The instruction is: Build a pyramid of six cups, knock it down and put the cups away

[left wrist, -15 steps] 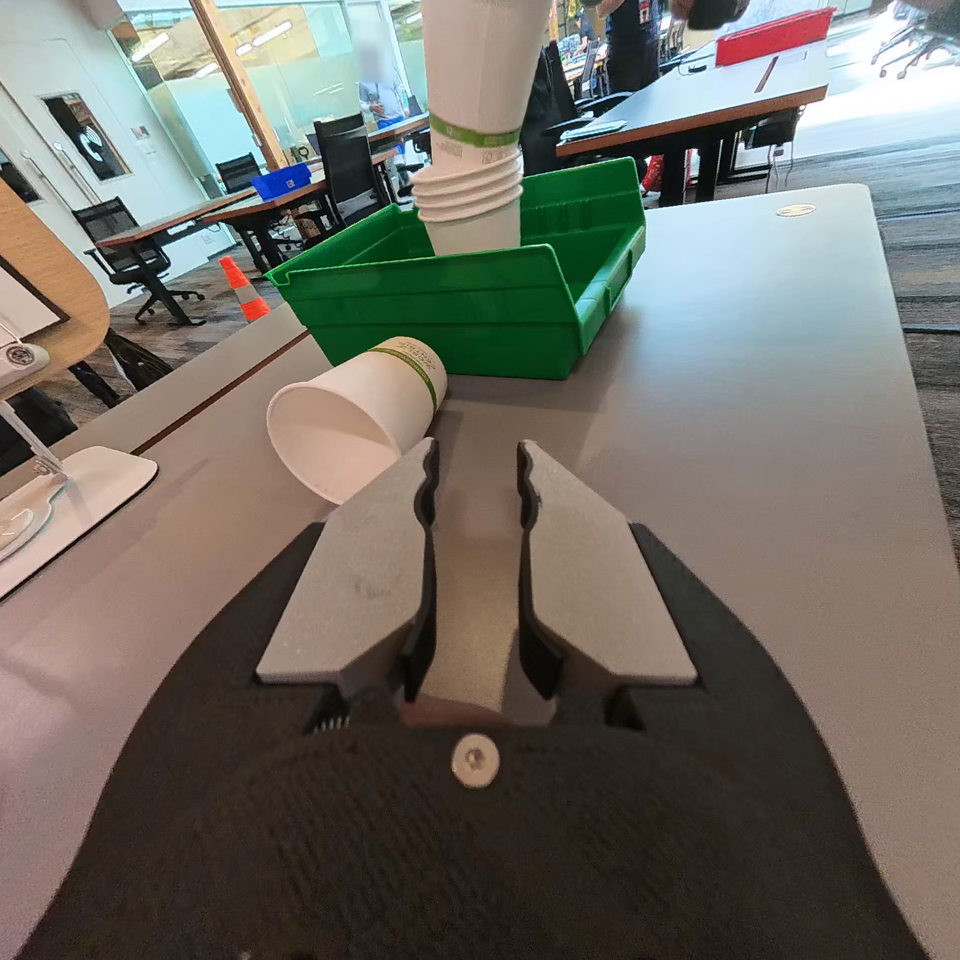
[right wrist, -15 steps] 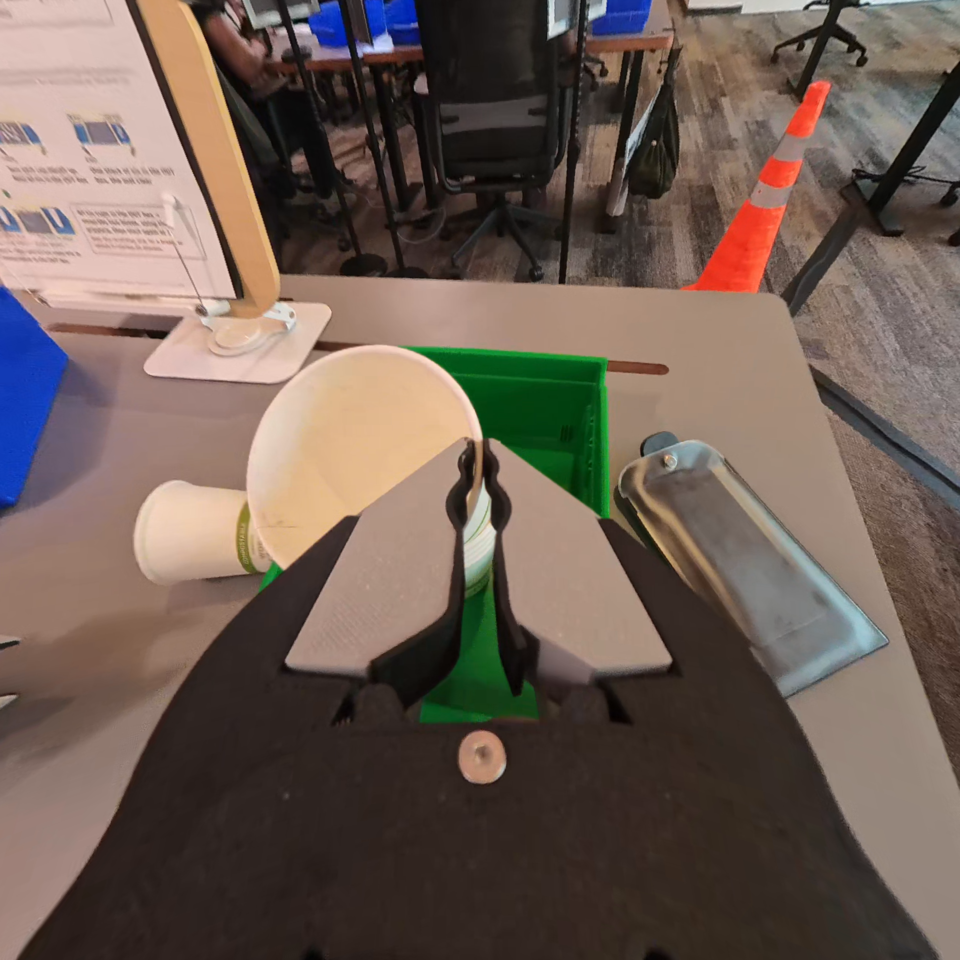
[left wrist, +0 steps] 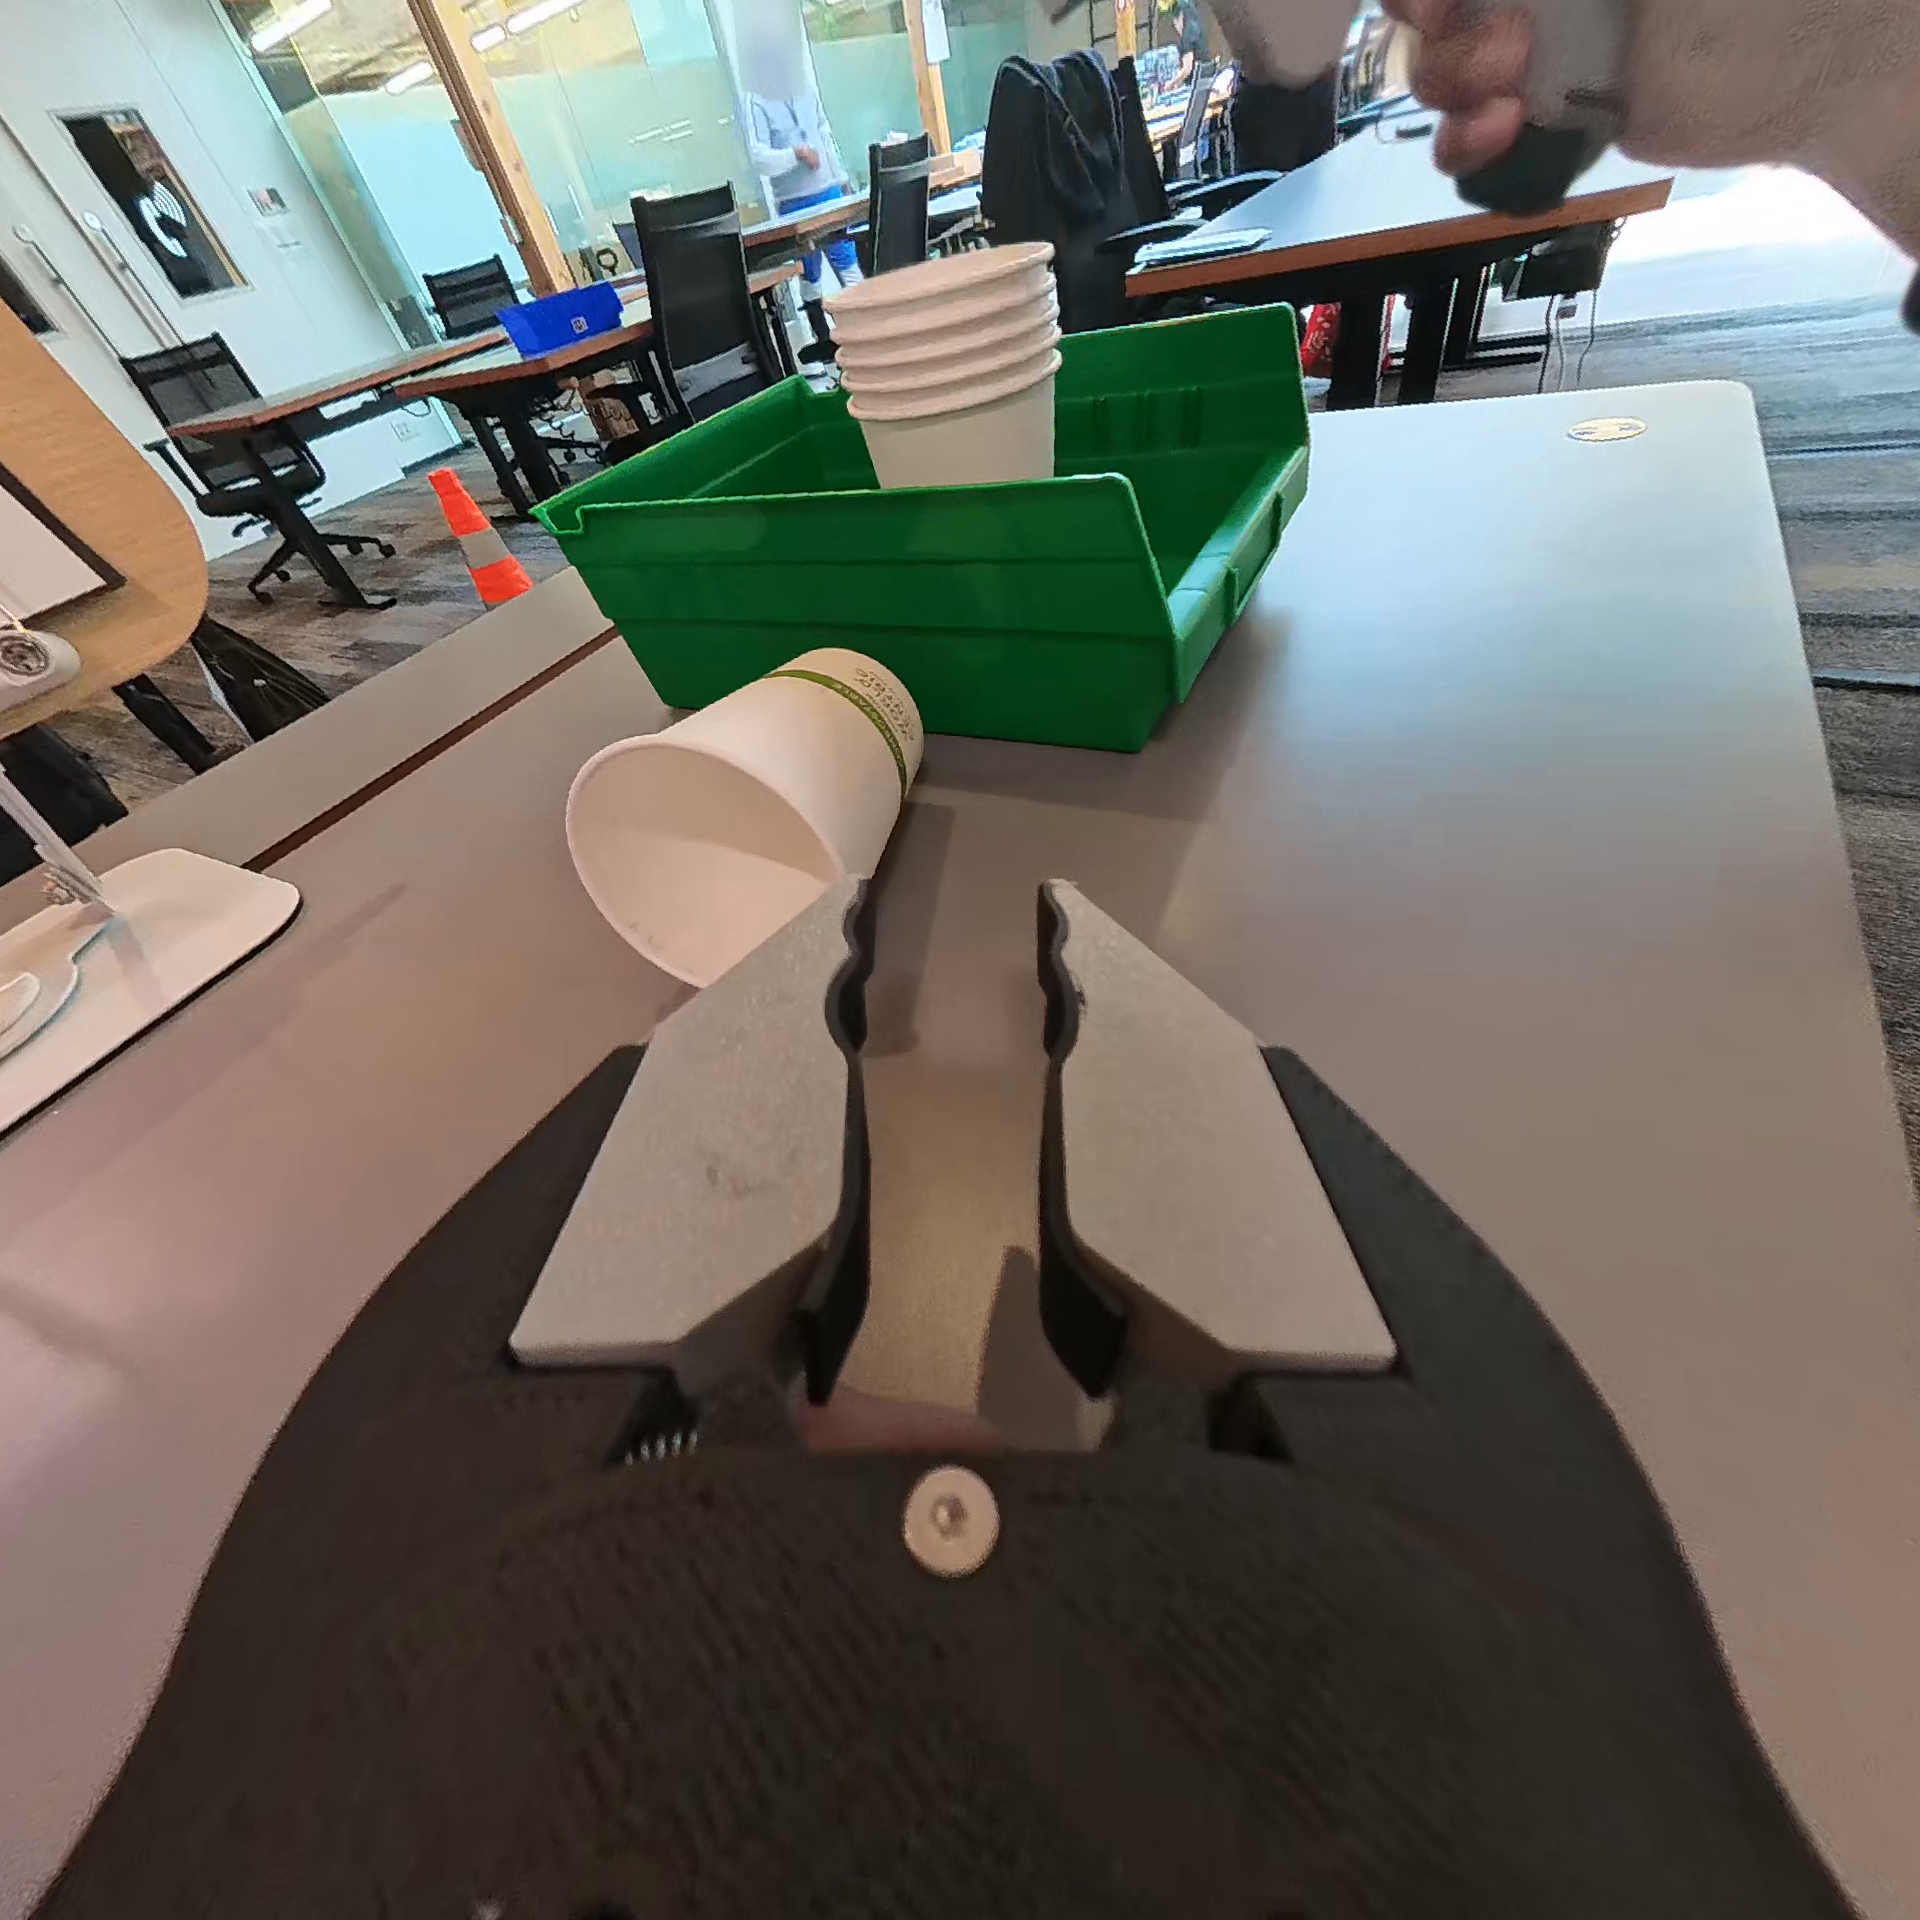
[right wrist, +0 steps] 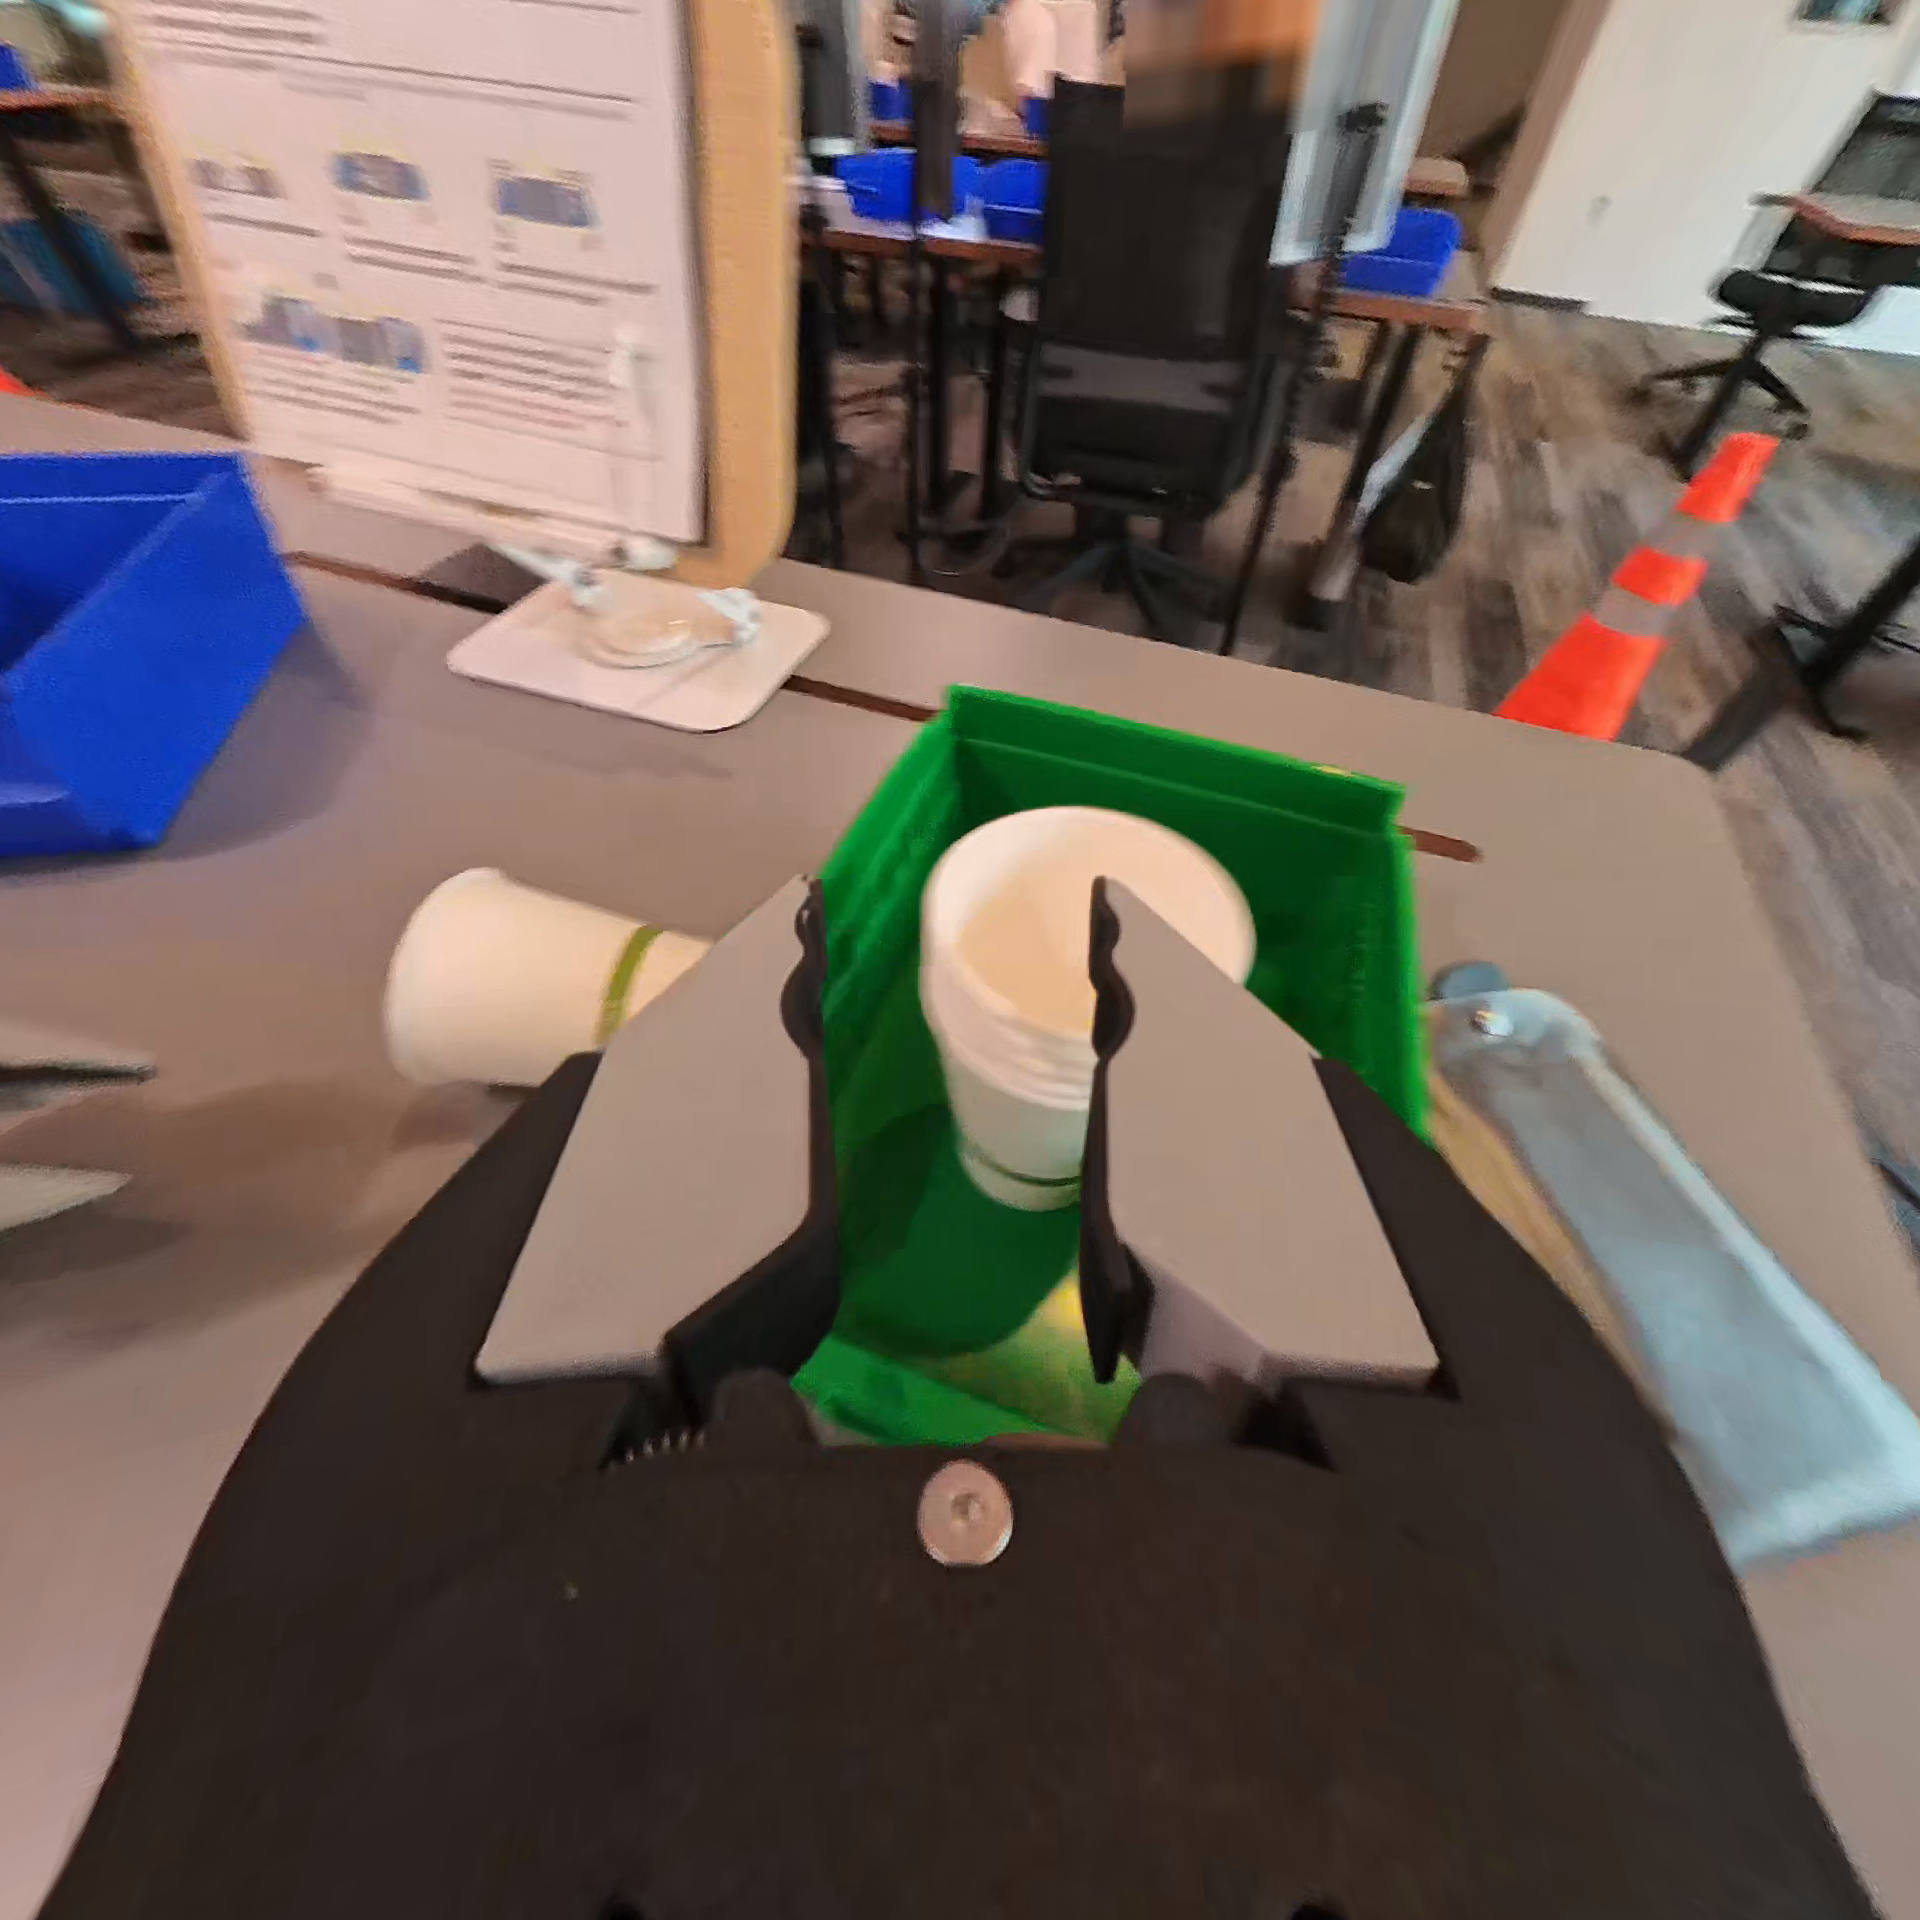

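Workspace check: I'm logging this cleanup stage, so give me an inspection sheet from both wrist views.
Surface: grey table, bare around the bin.
Job's things: stack of nested white paper cups upright inside the green plastic bin; one white paper cup with a green band lies on its side beside the bin, mouth towards the left gripper.
Clutter: blue plastic bin, white stand base, shiny metal scoop-like piece.
Grippers: left gripper open, empty, near the lying cup; right gripper open above the stack.
Cables: nothing seen.
Surroundings: orange traffic cone, black office chairs, desks.
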Tool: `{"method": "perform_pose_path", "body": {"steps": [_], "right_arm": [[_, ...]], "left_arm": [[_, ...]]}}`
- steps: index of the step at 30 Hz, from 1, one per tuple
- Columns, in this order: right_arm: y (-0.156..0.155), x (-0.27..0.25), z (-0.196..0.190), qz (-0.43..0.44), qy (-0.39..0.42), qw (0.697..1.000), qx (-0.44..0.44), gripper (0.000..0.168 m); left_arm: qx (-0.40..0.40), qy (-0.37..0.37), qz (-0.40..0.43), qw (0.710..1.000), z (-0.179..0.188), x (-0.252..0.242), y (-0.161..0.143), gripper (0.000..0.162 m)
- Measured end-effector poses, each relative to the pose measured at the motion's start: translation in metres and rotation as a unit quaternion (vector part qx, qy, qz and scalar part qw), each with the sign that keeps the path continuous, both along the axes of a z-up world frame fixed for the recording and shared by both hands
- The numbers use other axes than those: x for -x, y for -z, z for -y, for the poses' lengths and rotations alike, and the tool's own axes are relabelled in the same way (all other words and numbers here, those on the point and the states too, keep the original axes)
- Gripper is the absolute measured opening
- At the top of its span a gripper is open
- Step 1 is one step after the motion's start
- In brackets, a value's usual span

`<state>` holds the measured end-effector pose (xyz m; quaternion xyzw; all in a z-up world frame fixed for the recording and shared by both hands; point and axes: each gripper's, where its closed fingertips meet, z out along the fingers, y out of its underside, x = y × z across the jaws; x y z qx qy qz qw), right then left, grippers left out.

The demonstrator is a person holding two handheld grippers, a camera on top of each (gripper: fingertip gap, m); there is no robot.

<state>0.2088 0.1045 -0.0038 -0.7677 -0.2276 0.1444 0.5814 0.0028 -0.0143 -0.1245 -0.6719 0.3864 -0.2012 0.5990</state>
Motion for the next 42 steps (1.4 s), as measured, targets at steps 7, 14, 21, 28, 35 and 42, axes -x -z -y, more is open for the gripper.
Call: {"method": "perform_pose_path", "body": {"steps": [7,14,21,28,35,42], "right_arm": [[0.091,0.073,0.083,0.084,-0.146,0.986,0.012,0.046],[0.151,0.07,0.085,0.1,-0.121,0.988,-0.01,0.037],[0.15,0.072,0.085,0.11,-0.122,0.986,-0.019,0.044],[0.153,0.075,0.086,0.152,-0.115,0.981,-0.043,0.046],[0.155,0.075,0.086,0.167,-0.109,0.979,-0.048,0.046],[0.154,0.075,0.087,0.165,-0.11,0.979,-0.05,0.044]], "left_arm": [[0.003,-0.004,-0.019,1.0,-0.001,-0.001,0.005,0.029],[0.066,0.003,-0.056,0.996,-0.009,-0.01,0.026,0.038],[0.072,-0.048,-0.033,0.996,-0.037,-0.025,0.022,0.038],[0.158,-0.125,-0.073,0.977,-0.082,-0.024,0.05,0.037],[0.175,-0.126,0.016,0.976,-0.096,-0.012,0.035,0.042],[0.129,-0.093,0.043,0.986,-0.136,0.021,0.016,0.081]]}}
